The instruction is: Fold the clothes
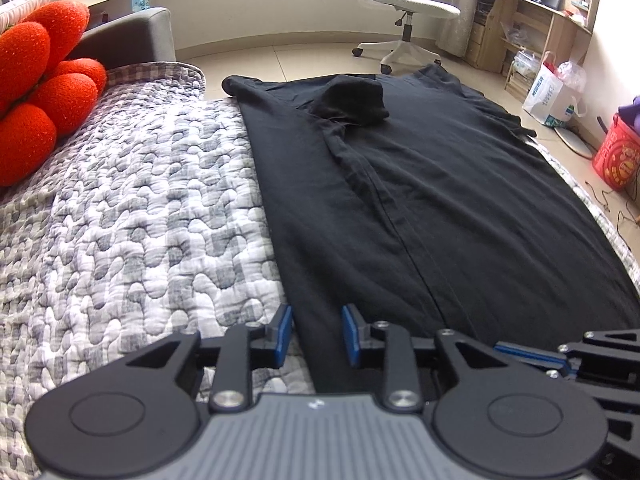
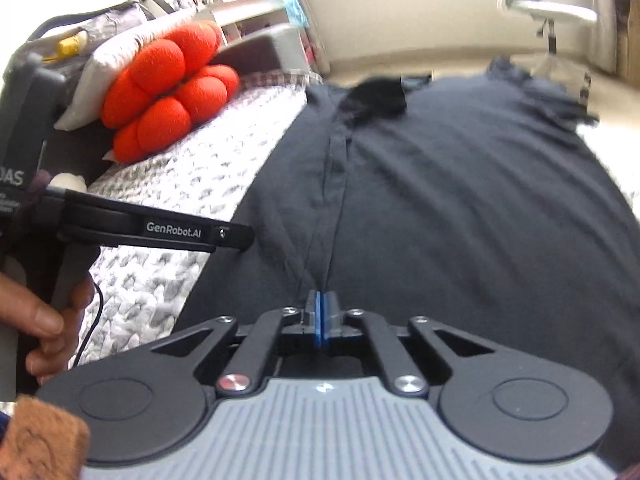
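Bright daylight fills both views. The left wrist view is sharp; the right wrist view is blurred (mostly far parts), with glare washing the floor [image 2: 420,60]. Edges curve strongly.

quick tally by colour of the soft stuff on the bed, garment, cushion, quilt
Black: 1, the black cotton garment spread flat.
Red-orange: 1, the red-orange flower-shaped plush cushion.
Grey and white: 1, the grey-and-white checked quilt underneath.
Total: 3
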Demonstrator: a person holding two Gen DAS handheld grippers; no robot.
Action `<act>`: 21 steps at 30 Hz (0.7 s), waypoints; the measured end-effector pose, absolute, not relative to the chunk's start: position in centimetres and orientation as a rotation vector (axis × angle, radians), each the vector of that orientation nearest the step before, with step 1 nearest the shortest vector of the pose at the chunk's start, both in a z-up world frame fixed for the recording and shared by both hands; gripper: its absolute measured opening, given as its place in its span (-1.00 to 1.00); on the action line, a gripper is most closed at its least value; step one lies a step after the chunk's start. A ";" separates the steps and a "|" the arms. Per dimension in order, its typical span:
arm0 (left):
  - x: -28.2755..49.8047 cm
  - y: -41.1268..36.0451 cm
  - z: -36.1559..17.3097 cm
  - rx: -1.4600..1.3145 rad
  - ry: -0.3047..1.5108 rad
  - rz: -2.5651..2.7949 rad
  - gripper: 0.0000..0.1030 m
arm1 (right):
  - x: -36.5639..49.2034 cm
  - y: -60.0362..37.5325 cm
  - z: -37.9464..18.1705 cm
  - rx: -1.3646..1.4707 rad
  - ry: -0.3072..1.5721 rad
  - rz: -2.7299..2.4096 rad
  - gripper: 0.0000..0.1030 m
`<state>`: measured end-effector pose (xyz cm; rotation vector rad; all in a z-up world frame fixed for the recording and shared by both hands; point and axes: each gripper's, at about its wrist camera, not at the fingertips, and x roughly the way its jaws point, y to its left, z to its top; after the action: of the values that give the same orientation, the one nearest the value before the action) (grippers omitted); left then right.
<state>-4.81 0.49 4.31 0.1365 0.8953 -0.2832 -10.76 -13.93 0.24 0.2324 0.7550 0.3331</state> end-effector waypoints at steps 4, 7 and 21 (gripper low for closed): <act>-4.7 0.8 4.3 0.139 0.900 -0.275 -0.44 | -12.3 -13.9 1.0 0.232 0.750 0.360 -0.71; -4.7 0.6 4.5 0.143 0.893 -0.276 -0.44 | -14.0 -13.4 0.6 0.194 0.794 0.396 -0.71; -6.4 -3.5 4.0 0.240 0.868 -0.430 -0.44 | -19.1 -12.8 -0.1 0.230 0.900 0.451 -0.69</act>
<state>-6.40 -3.50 3.97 0.2399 0.8675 -0.4298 -19.10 -12.81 -0.12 0.2298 0.8996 0.4509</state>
